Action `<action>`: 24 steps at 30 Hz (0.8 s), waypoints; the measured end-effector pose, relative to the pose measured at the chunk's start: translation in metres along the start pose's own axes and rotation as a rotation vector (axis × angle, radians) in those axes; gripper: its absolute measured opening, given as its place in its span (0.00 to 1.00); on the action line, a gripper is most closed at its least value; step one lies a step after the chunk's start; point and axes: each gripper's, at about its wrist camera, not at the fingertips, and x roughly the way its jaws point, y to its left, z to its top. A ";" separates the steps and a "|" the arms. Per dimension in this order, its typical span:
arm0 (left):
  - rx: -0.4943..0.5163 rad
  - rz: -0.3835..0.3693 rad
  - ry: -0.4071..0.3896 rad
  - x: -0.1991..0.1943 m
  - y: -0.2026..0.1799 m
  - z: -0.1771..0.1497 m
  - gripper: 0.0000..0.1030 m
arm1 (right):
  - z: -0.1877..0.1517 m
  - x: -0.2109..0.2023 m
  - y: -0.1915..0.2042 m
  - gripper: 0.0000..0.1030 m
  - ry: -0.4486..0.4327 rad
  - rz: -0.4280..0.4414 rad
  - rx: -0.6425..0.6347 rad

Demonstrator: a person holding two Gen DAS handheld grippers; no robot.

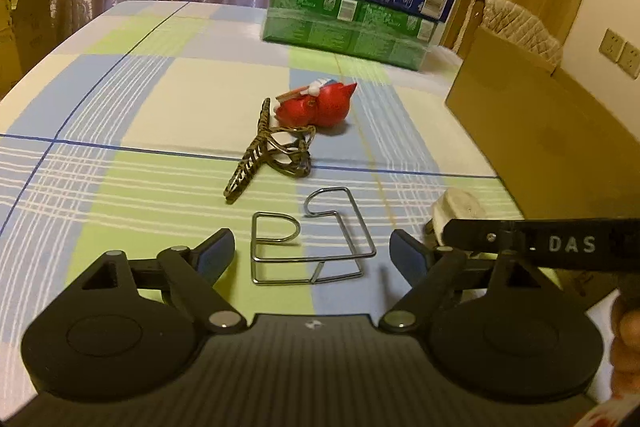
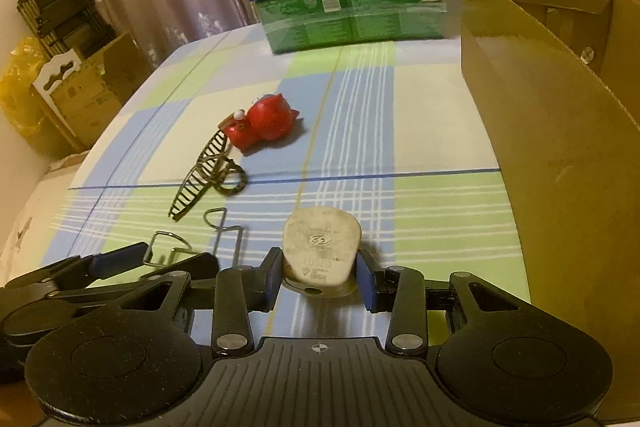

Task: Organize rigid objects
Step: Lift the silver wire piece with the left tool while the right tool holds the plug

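A bent wire hook (image 1: 308, 243) lies on the checked tablecloth between the open fingers of my left gripper (image 1: 316, 247), which hovers just above it. My right gripper (image 2: 320, 275) has its blue pads against both sides of a white fused plug (image 2: 320, 247) that rests on the cloth. The plug also shows in the left wrist view (image 1: 456, 213), partly hidden behind the right gripper's arm. A dark patterned hair claw (image 1: 272, 155) and a red toy figure (image 1: 320, 103) lie further out. In the right wrist view the claw (image 2: 208, 175), toy (image 2: 260, 125) and wire hook (image 2: 224, 231) lie to the left.
An open cardboard box (image 2: 560, 131) stands on the right side of the table, also in the left wrist view (image 1: 540, 131). Stacked green and blue cartons (image 1: 360, 3) stand at the far edge. Curtains hang behind; boxes and a rack (image 2: 60, 27) stand beyond the table's left edge.
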 end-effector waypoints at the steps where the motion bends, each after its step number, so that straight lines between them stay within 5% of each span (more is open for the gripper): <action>1: 0.003 0.007 0.000 0.002 -0.001 0.000 0.79 | 0.000 0.000 -0.001 0.35 -0.002 0.003 -0.003; 24: 0.127 0.032 -0.008 -0.006 0.001 0.001 0.62 | 0.001 0.001 -0.002 0.35 -0.003 0.012 -0.024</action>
